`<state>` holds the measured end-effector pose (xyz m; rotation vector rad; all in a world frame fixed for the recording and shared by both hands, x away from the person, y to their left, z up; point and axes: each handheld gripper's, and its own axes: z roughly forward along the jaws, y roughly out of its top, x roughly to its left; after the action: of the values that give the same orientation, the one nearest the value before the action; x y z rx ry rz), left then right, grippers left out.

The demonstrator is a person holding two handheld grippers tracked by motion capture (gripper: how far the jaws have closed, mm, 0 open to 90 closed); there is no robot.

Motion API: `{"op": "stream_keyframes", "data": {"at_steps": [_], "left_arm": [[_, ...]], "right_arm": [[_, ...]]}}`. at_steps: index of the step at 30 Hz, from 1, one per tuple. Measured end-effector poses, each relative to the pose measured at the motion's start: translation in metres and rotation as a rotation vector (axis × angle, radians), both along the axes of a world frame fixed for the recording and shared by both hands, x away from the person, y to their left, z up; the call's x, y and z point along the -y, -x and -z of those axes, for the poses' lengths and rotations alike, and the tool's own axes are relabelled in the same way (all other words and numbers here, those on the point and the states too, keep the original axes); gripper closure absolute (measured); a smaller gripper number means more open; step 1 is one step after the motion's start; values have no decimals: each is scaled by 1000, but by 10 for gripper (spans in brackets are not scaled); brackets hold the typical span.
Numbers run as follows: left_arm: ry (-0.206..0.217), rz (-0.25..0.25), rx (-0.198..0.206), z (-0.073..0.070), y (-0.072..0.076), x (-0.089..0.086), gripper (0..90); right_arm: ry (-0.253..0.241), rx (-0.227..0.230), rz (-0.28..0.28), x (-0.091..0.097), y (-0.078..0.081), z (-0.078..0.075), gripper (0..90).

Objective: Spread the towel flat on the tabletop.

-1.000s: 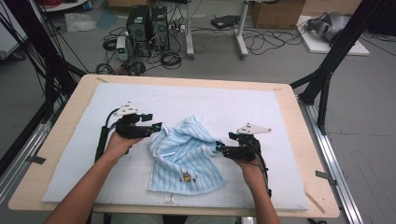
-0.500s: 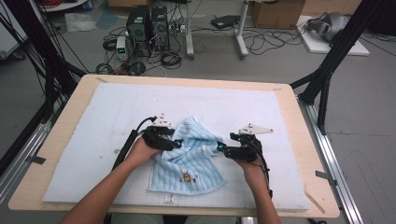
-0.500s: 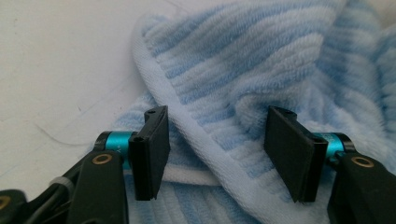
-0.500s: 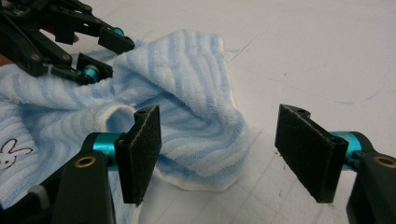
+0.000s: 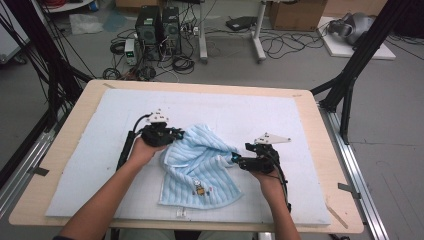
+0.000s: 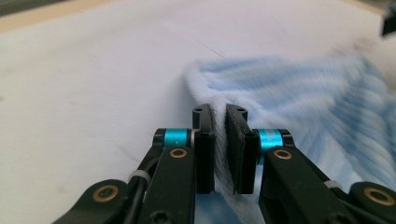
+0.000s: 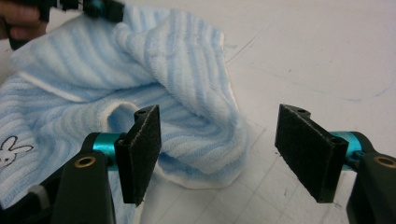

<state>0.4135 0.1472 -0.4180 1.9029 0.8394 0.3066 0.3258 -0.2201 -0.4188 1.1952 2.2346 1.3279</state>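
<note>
A light blue striped towel with a small rabbit patch lies crumpled in the middle of the white mat. My left gripper is at the towel's upper left edge; its jaws have just been closing and are now shut on a fold of the towel, which shows pinched between the pads. My right gripper stands at the towel's right edge with its jaws wide apart. In the right gripper view a bulging fold of the towel lies just beyond the left pad, and nothing is pressed between the jaws.
The white mat covers most of the wooden table. Black frame legs stand at the right and left of the table. Computer cases and cables sit on the floor beyond the far edge.
The left hand swung right to the towel's upper left edge, then drew back a little, and its jaws closed on the cloth. The right hand stayed in place.
</note>
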Motion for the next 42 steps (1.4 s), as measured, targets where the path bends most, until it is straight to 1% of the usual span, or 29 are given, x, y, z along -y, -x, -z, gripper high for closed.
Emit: {"op": "stream_keyframes", "data": {"at_steps": [2, 5, 6, 9, 11, 12, 13, 15, 16, 17, 18, 19, 20, 23, 24, 27, 29, 31, 32, 33, 34, 35, 36, 37, 38, 39, 40, 41, 42], "left_arm": [[10, -37, 3, -5, -11, -7, 820], [-7, -75, 8, -11, -30, -12, 831], [-21, -83, 1, -12, -37, -13, 836], [-75, -148, 18, -13, -56, -14, 844], [-95, -198, 33, -14, -68, -14, 846], [-105, -213, 33, -14, -73, -15, 846], [-101, -225, 43, -15, -77, -15, 846], [-69, -245, 48, -15, -83, -16, 840], [-53, -247, 52, -15, -83, -15, 827], [-51, -238, 44, -14, -83, -15, 794], [-38, -244, 31, -13, -83, -14, 709], [-26, -249, 15, -12, -82, -14, 599], [-13, -246, 4, -12, -80, -15, 525], [-18, -245, 10, -11, -70, -19, 458], [-15, -245, 10, -11, -66, -22, 449], [4, -257, 31, -12, -52, -31, 437], [6, -265, 41, -12, -44, -38, 433], [10, -258, 37, -10, -37, -44, 432], [15, -255, 40, -9, -33, -45, 433], [16, -248, 40, -7, -28, -46, 433], [11, -228, 29, -6, -26, -47, 434], [13, -217, 34, -4, -22, -46, 432], [12, -211, 41, -2, -19, -46, 432], [10, -199, 39, -1, -16, -45, 433], [3, -186, 40, 1, -14, -43, 435], [-4, -177, 36, 3, -12, -42, 436], [-16, -162, 21, 3, -11, -40, 436], [-28, -147, 16, 4, -10, -38, 432], [-30, -141, 16, 4, -8, -36, 431]], "right_arm": [[6, -3, 0, -1, 0, 1, 307], [6, -8, -5, -2, -1, 2, 307], [10, -9, -7, -3, -1, 3, 307], [17, -6, -14, -5, -2, 3, 308], [14, -13, -11, -5, -2, 4, 308], [15, -12, -12, -5, -2, 4, 308], [13, -11, -14, -4, -2, 4, 307], [8, -16, -12, -3, -3, 5, 308], [4, -24, -12, -2, -3, 5, 307], [2, -24, -9, -2, -4, 5, 307], [0, -23, -10, -1, -4, 6, 308], [-1, -22, -9, 0, -4, 6, 307], [-4, -28, -6, 0, -4, 6, 307], [-6, -24, -3, 1, -4, 6, 307], [-6, -19, 0, 1, -4, 6, 307], [2, -16, 18, 0, -4, 5, 317], [-13, -29, 19, -3, -3, 6, 398], [-53, -33, -41, -12, -2, 5, 438], [-79, -20, -77, -18, -1, 3, 440], [-97, -6, -100, -25, 0, 1, 428], [-109, 5, -111, -32, 1, -1, 405], [-113, 16, -122, -39, 1, -2, 396], [-101, 18, -128, -47, 1, -2, 379], [-75, 24, -134, -54, 0, 0, 378], [-51, 17, -143, -61, -3, 3, 381], [-20, 8, -141, -68, -6, 6, 398], [13, 0, -136, -74, -9, 8, 421], [46, 1, -136, -79, -13, 12, 449], [73, -6, -131, -82, -16, 15, 480]]}}
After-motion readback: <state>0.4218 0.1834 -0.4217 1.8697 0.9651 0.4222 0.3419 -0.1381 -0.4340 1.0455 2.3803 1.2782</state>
